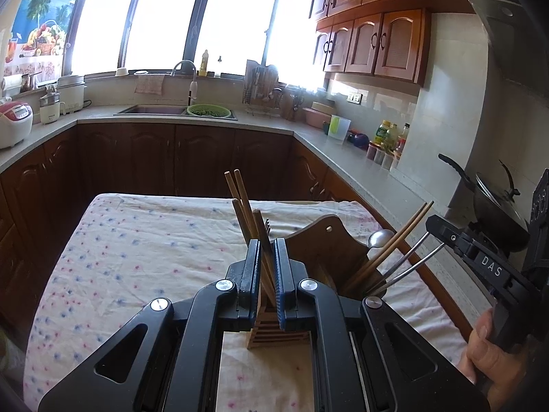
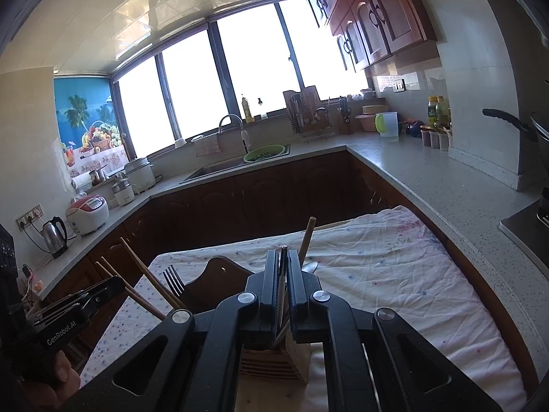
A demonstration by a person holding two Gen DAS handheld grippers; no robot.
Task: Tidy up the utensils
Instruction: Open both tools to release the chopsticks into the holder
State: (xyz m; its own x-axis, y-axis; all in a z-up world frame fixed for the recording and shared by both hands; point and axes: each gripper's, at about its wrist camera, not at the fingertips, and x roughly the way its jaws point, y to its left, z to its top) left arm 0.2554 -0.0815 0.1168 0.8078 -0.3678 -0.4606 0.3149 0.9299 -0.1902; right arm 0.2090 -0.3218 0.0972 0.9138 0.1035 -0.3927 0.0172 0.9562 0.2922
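Observation:
A wooden utensil holder (image 1: 329, 250) stands on the cloth-covered table (image 1: 137, 247); it also shows in the right wrist view (image 2: 271, 360). My left gripper (image 1: 267, 243) is shut on a wooden chopstick (image 1: 264, 237) that stands in the holder's left compartment beside other chopsticks (image 1: 240, 202) and a fork (image 2: 174, 279). My right gripper (image 2: 282, 254) is shut on a thin metal utensil handle (image 2: 282, 281) standing in the right compartment. That compartment also holds chopsticks (image 1: 394, 240), metal handles (image 1: 411, 257) and a spoon (image 1: 379, 237). The right gripper's body (image 1: 480, 261) shows at the right of the left wrist view.
A kitchen counter (image 1: 360, 168) runs around the table, with a sink (image 1: 151, 110), a green colander (image 1: 208, 110), rice cookers (image 1: 13, 122), bottles (image 1: 384, 134) and a wok (image 1: 494, 202) on the stove at right. The left gripper's body (image 2: 68, 312) is at the lower left of the right wrist view.

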